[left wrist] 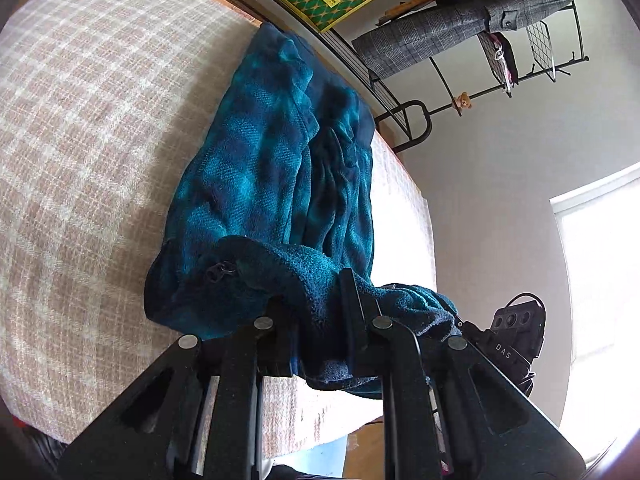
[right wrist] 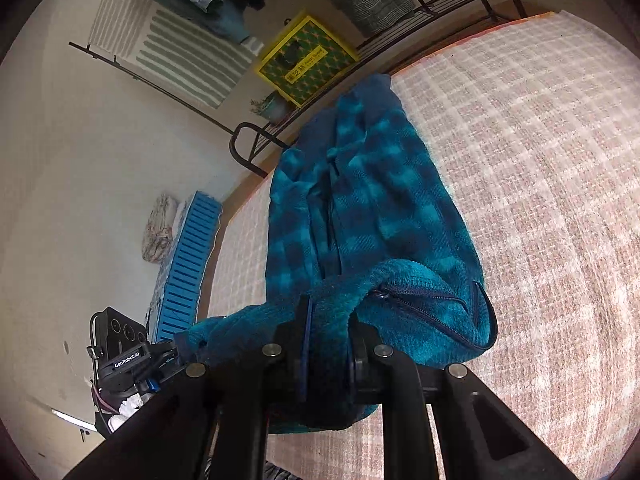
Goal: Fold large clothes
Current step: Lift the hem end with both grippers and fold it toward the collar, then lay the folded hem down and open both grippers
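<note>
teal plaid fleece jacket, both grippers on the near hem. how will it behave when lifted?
Likely floppy: the teal plaid fleece jacket already sags between the left gripper and right gripper. Probably grips well, since the thick pile bunches between the jaws. It may drag on the woven checked bed cover rather than slide.

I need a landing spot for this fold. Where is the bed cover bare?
The checked bed cover is bare beside the teal fleece garment, out toward the bed's far side. It is crowded at the near hem, where the left gripper and right gripper both clamp it.
</note>
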Available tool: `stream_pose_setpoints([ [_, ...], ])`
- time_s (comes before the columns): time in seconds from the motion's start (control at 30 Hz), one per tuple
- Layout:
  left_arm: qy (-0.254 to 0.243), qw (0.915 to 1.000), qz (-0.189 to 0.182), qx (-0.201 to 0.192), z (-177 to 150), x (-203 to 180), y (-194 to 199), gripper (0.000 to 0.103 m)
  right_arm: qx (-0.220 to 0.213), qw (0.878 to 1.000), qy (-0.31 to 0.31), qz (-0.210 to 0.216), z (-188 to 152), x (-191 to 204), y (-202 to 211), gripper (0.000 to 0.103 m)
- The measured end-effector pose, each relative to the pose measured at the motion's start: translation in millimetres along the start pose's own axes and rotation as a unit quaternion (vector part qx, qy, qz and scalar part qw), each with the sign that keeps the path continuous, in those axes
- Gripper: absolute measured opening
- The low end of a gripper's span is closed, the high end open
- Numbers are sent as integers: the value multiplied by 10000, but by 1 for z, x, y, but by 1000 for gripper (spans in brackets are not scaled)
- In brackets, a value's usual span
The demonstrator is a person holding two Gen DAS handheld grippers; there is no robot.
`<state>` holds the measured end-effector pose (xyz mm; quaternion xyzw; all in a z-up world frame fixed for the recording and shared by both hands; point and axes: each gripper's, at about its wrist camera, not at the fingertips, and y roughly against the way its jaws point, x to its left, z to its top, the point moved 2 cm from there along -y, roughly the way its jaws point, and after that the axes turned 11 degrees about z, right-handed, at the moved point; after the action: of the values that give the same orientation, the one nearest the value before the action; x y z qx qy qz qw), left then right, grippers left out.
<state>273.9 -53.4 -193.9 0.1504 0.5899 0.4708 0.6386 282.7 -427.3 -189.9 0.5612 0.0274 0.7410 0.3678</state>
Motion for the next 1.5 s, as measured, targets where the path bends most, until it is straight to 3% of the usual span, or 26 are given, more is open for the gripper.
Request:
stream_pose_setpoints([
  [0.23,289,9989,244,282,50,11,-68,14,42,9983,-572,-125,39,-53,-44,12],
  [0.5,414,9969,480,458,63,19,-108,14,242,9958,-881,-51,52,-84,-74,14],
  [0.73,692,9949,68,729,70,20,-102,24,230,9904,-1250,553,55,-93,-61,24],
  [0.83,612,9959,-87,663,76,14,-91,37,123,9886,-1268,797,54,-92,-51,42],
  [0.9,555,9965,-156,610,79,10,-86,52,-18,9873,-1294,920,55,-92,-43,78],
  [0.93,529,9969,-146,567,79,8,-84,54,-89,9880,-1265,884,57,-91,-38,80],
  [1.03,344,9991,-22,251,83,3,-69,58,-233,9903,-1074,851,65,-85,-26,77],
  [1.1,200,9997,107,15,87,3,-57,61,-216,9934,-772,815,65,-74,-19,66],
  [1.17,31,9996,244,-144,89,3,-47,61,2,9972,-272,704,60,-56,-17,51],
  [1.3,-406,9986,258,-233,81,0,-37,61,616,9938,871,314,34,-17,-34,38],
  [1.4,-1208,9911,526,-215,59,-18,-40,57,856,9845,1520,-174,19,0,-54,38],
  [1.5,-1830,9803,738,11,41,-31,-60,46,919,9854,1428,-81,21,-2,-65,38],
])
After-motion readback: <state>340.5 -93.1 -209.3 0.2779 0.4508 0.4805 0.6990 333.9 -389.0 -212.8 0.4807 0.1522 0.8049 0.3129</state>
